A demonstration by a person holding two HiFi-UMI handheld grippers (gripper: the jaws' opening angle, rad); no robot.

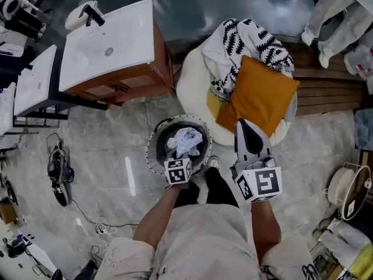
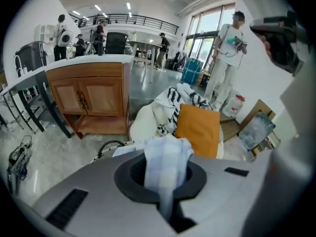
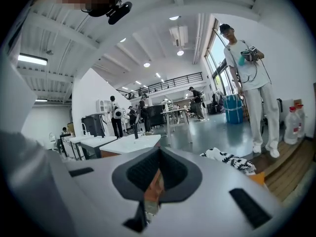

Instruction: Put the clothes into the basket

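Note:
The dark round basket [image 1: 156, 150] stands on the marble floor just in front of my feet. A pale blue-and-white checked cloth [image 1: 187, 140] hangs into it. My left gripper [image 1: 181, 157] points steeply down over the basket, shut on that cloth [image 2: 167, 162], which bunches up out of the closed jaws [image 2: 167, 189]. My right gripper [image 1: 243, 127] is held level to the right, shut with nothing in it [image 3: 147, 201], its tip over an orange cushion [image 1: 259, 95]. A black-and-white patterned garment [image 1: 247, 42] lies on a white beanbag [image 1: 192, 80] beyond the basket.
A wooden vanity with a white sink top [image 1: 108, 42] stands at the upper left, and a white table [image 1: 32, 80] beside it. A wooden platform [image 1: 332, 92] lies at right, where a person in white [image 1: 344, 16] stands. Cables and gear [image 1: 58, 171] lie on the floor at left.

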